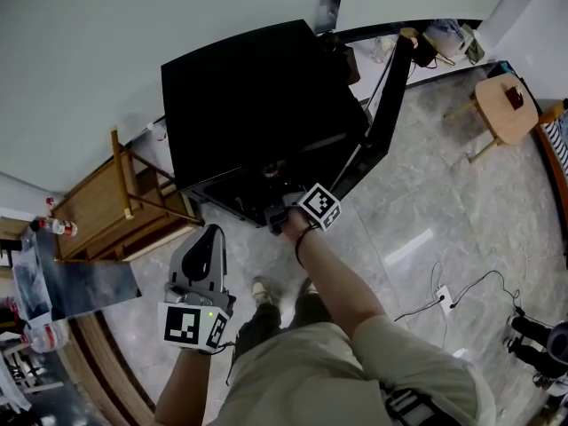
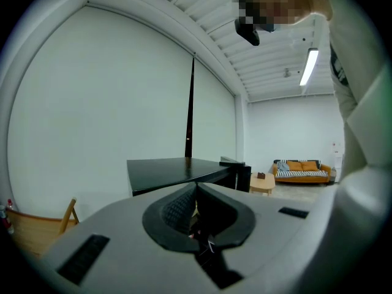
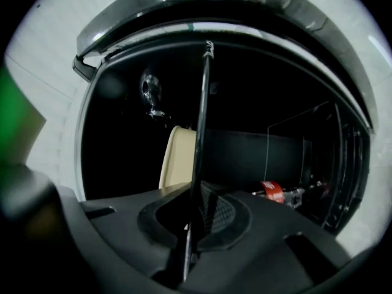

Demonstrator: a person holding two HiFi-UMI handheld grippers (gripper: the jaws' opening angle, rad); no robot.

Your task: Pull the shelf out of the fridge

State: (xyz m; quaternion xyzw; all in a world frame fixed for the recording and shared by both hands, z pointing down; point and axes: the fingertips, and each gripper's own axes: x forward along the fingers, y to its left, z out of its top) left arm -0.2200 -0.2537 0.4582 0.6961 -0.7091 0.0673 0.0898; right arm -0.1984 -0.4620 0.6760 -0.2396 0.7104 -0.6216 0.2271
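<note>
Thin shelf (image 3: 200, 121) edge-on in fridge (image 3: 275, 155), clamped between right claw (image 3: 194, 208) jaws

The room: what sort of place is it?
Probably a sparse studio or test room, not a lived-in kitchen: a black fridge stands on the bare stone-look floor, a power strip lies loose, and an orange sofa sits far off.
</note>
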